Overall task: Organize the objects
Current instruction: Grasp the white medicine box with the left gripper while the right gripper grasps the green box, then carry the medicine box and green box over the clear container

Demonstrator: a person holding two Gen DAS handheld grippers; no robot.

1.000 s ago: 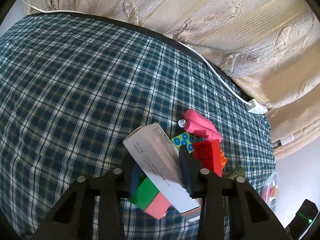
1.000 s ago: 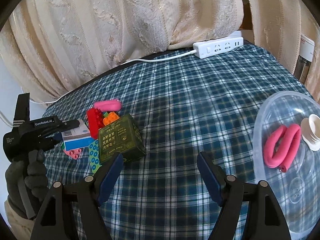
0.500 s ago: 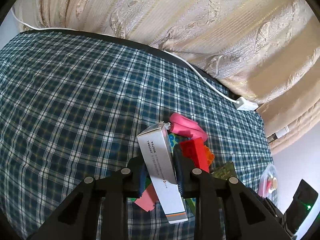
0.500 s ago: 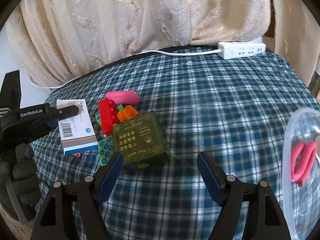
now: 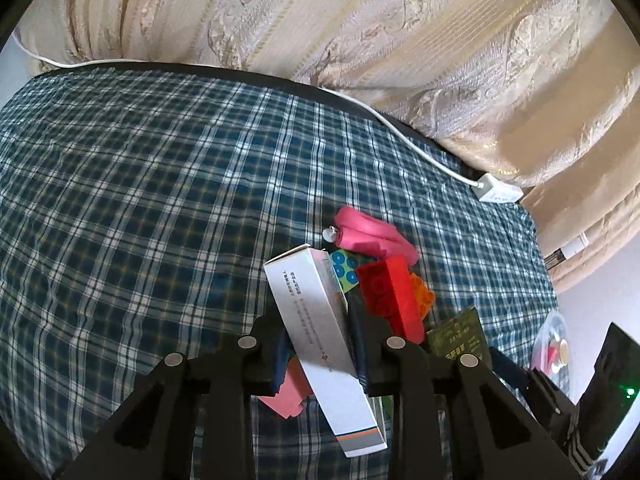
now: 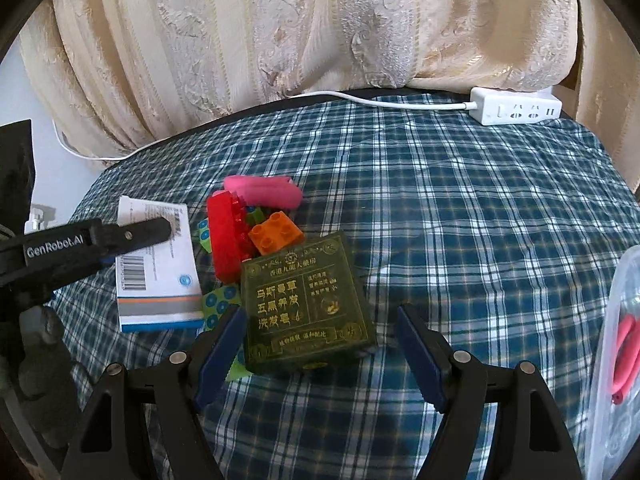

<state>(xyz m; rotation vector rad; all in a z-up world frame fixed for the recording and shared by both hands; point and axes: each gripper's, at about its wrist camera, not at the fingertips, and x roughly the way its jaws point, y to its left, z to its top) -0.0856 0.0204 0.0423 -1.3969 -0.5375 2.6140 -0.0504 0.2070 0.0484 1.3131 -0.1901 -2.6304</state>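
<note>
My left gripper (image 5: 320, 332) is shut on a white medicine box (image 5: 316, 336) and holds it above the plaid cloth; the box also shows in the right wrist view (image 6: 156, 276), clamped by the left fingers (image 6: 136, 234). My right gripper (image 6: 320, 344) is open, its jaws on either side of a dark green box (image 6: 308, 300). Behind lie a red brick (image 6: 224, 236), an orange brick (image 6: 276, 234) and a pink roll (image 6: 264, 194). The same pile shows in the left wrist view: the red brick (image 5: 390, 292) and the pink roll (image 5: 372, 236).
A clear plastic tub (image 6: 616, 360) holding a pink loop sits at the right edge. A white power strip (image 6: 516, 110) and its cable lie at the back by the cream curtain (image 6: 320, 20). A pink brick (image 5: 288, 392) lies under the held box.
My left gripper has lifted the white box higher and turned it on edge. My right gripper has moved forward, so the green box now lies between its open jaws.
</note>
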